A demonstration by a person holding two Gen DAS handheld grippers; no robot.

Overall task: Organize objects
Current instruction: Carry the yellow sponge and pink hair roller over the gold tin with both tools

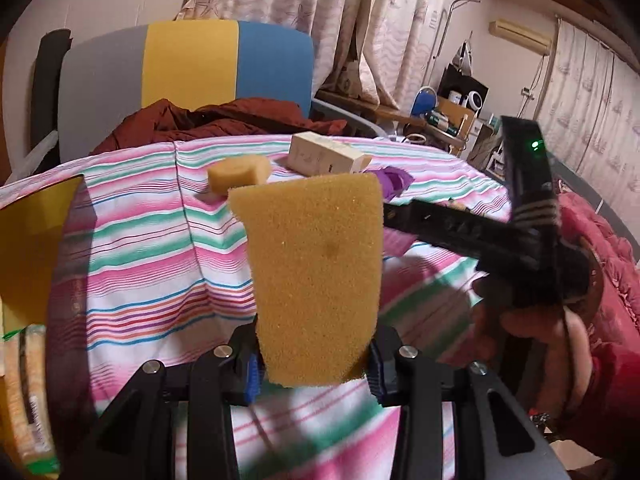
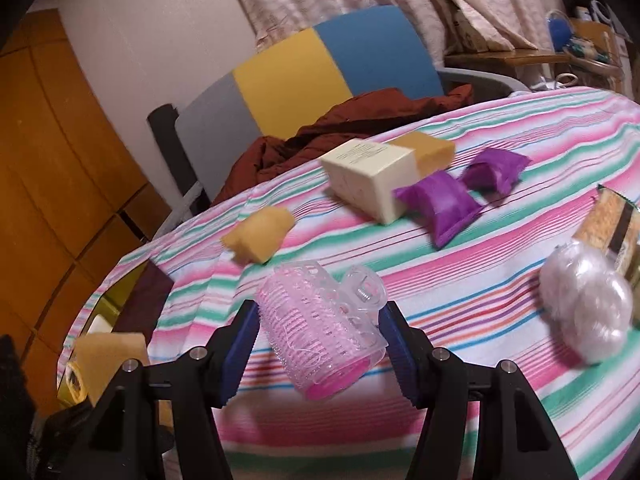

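Sponge [image 1: 316,280] upright in left gripper [image 1: 316,372], hair roller [image 2: 320,328] tilted in right gripper [image 2: 320,356]

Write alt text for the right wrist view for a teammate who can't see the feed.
The right claw grips a pink hair roller above a striped tablecloth. Beyond it lie a yellow sponge, a cream box, two purple pouches and a white wrapped bundle.
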